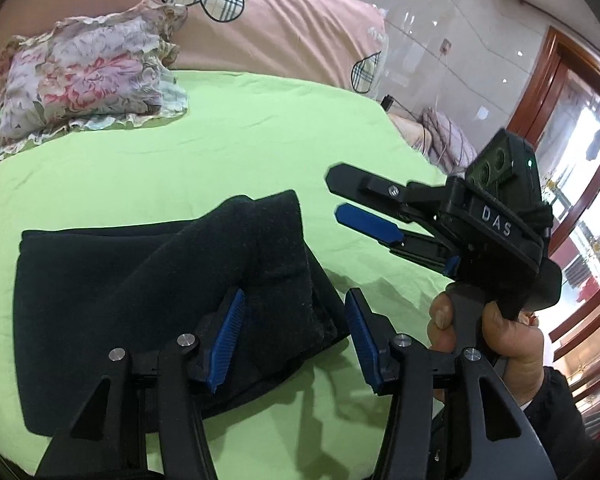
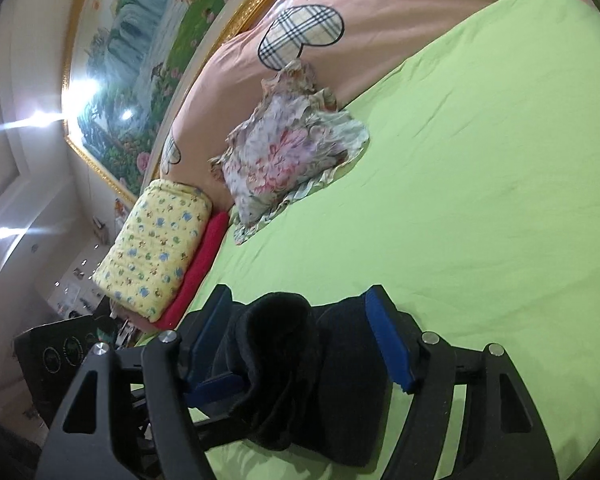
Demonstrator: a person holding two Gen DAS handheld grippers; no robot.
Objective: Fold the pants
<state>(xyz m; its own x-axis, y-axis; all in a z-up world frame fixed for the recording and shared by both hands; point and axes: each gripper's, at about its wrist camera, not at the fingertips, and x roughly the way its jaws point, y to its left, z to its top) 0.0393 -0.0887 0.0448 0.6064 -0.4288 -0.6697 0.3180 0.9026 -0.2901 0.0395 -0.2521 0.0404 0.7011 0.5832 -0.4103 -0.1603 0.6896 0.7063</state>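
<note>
Black pants [image 1: 119,292] lie folded into a thick bundle on the green bedsheet [image 1: 239,140]. My left gripper [image 1: 295,320] hovers over the bundle's right end. Its jaws stand apart: one blue pad [image 1: 229,332] is over the cloth, the other over the sheet, and neither presses. My right gripper [image 1: 334,196], held by a hand [image 1: 500,336], points at the pants' upper right corner from the right, open and holding nothing. In the right wrist view the right gripper [image 2: 300,320] frames a rolled edge of the pants [image 2: 291,364] between wide blue pads [image 2: 392,344] that do not squeeze it.
A floral frilled pillow [image 1: 87,76] lies at the back of the bed against a pink duvet [image 1: 300,28] with plaid hearts. A yellow printed quilt [image 2: 155,244] on a red blanket [image 2: 203,256] sits at the bed's corner. A framed painting [image 2: 147,64] hangs behind.
</note>
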